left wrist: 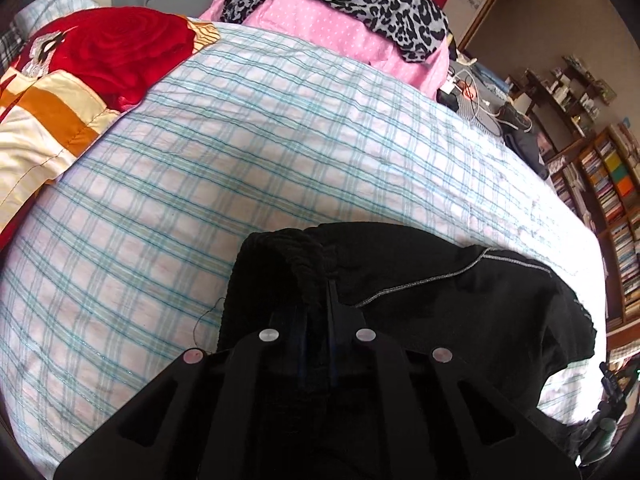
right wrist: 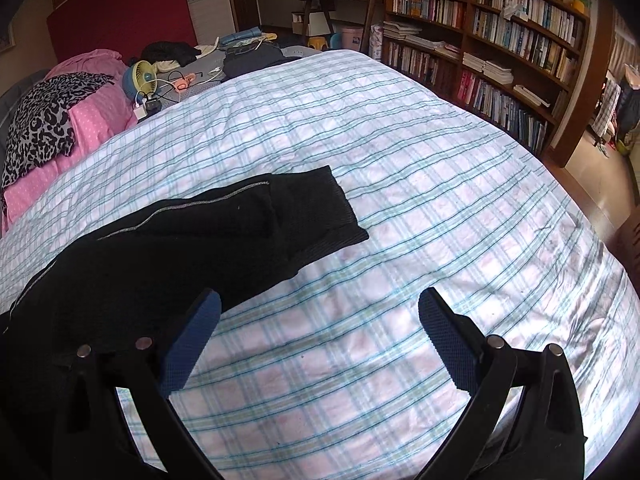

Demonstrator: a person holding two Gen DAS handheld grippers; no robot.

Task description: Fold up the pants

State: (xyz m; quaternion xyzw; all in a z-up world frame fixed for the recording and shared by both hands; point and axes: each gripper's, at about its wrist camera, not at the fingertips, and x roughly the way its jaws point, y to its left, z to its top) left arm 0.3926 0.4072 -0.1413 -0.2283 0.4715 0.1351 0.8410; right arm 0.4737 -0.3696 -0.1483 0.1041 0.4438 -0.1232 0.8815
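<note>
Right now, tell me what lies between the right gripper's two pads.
Only bare plaid bedspread. In the right wrist view the right gripper stands wide open, and the black pants lie off beside its left pad, not between them.

Your left gripper [left wrist: 318,296] is clamped on the ribbed waistband of the black pants [left wrist: 460,304], its fingers drawn together with a fold of dark cloth pinched between them. The pants lie bunched at the near edge of the plaid bedsheet [left wrist: 248,152], a thin grey seam running across the fabric. Beyond, a red rose-patterned quilt [left wrist: 108,52] sits at left, a leopard-print garment [left wrist: 344,0] tops pink bedding [left wrist: 340,36], and a bookshelf [left wrist: 608,184] lines the right wall.
</note>
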